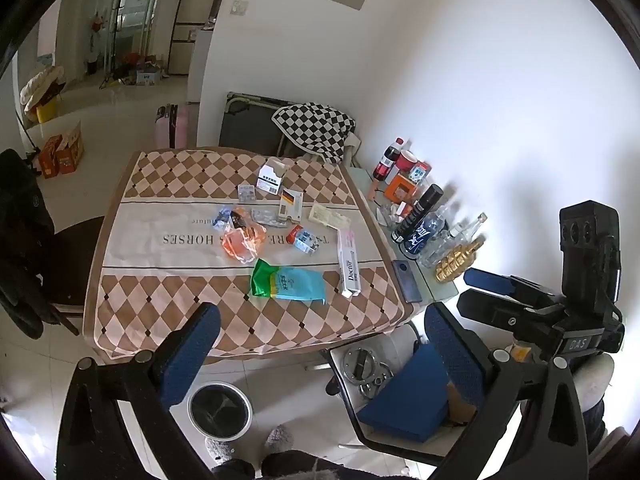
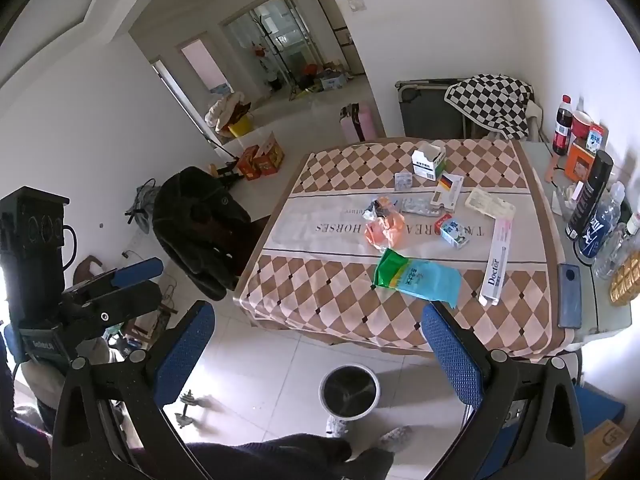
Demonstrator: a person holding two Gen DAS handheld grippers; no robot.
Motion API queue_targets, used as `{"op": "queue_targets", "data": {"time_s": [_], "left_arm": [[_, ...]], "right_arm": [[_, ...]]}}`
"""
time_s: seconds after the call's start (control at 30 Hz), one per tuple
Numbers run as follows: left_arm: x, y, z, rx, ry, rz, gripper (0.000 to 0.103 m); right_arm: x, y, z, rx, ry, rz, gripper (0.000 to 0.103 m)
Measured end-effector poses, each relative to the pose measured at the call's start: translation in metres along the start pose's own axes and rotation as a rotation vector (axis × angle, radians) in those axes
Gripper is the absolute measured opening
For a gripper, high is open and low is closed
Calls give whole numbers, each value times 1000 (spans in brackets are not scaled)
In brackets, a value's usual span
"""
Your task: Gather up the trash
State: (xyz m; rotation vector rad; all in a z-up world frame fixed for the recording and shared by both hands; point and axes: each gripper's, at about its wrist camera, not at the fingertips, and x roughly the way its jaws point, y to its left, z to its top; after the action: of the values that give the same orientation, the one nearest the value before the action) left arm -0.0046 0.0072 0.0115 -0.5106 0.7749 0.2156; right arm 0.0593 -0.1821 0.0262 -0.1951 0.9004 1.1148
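Both grippers held above the floor, jaws spread wide and empty.

The left gripper (image 1: 320, 356) and right gripper (image 2: 320, 354) frame the round trash bin (image 2: 349, 393) on the tiled floor at lower centre of each frame. Beyond the jaws, at frame centre, the checkered surface (image 1: 168, 312) carries the trash: a green-and-blue packet (image 1: 286, 282) nearest, an orange wrapper (image 1: 240, 242), a long white "Doctor" box (image 1: 348, 262) and small cartons behind.
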Motion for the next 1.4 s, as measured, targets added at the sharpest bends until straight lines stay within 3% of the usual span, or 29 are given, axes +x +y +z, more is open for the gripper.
{"op": "queue_targets", "data": {"time_s": [0.43,1.4], "left_arm": [[-4,-5,-3,3,-10,4,103],[-11,-8,-2,7,-15,4,103]], "right_arm": [[-22,11,6,-5,-11,3,103],[-20,13,5,-9,-15,1,103]]}}
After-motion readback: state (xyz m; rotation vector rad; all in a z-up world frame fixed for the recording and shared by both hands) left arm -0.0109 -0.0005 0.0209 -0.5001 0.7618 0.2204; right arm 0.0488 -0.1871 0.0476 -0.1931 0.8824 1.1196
